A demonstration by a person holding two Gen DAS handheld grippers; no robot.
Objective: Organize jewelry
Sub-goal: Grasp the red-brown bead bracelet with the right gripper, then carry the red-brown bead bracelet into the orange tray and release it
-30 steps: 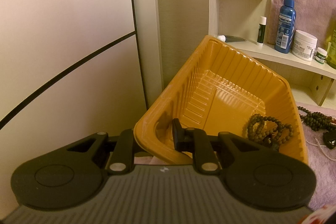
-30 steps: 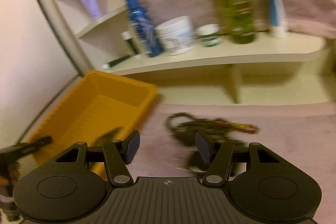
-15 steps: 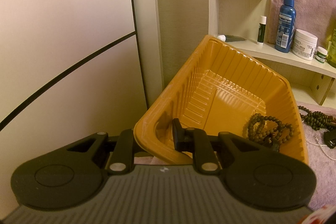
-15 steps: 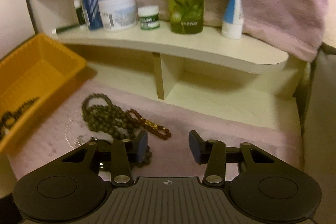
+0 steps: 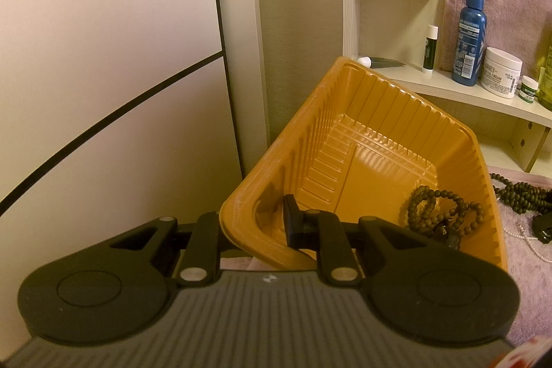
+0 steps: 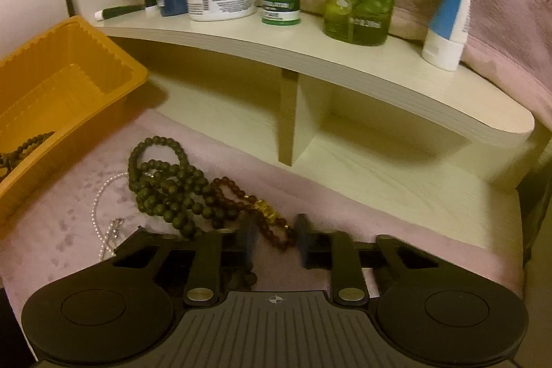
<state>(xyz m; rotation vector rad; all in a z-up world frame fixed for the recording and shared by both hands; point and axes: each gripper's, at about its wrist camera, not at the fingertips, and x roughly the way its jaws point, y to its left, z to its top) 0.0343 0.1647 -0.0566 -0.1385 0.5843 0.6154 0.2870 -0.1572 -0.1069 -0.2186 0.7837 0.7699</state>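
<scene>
**Q:** Why is the tray tipped up like that?

**A:** My left claw [image 5: 253, 226] is clamped on the near corner wall of the orange tray [image 5: 376, 140], one finger outside, one inside. I'd judge the tilt is there to face its mouth toward the jewelry and steady it. One dark bead bracelet [image 5: 445, 212] already lies inside, against the low right-hand wall.

**Q:** And the other claw?

**A:** My right claw [image 6: 274, 238] is down at the towel [image 6: 62, 230], its fingers apart, straddling the reddish-brown bead bracelet [image 6: 238, 199] with the gold charm. Nothing is gripped yet. The green bead strand [image 6: 165, 181] lies touching it, toward the tray, with a thin pearl chain [image 6: 103, 219] beside that near the towel's left edge.

**Q:** The risk?

**A:** Closing could snag the green beads too, since the strands overlap. The toiletries on the shelf [image 6: 345, 64] behind stand well apart.
</scene>
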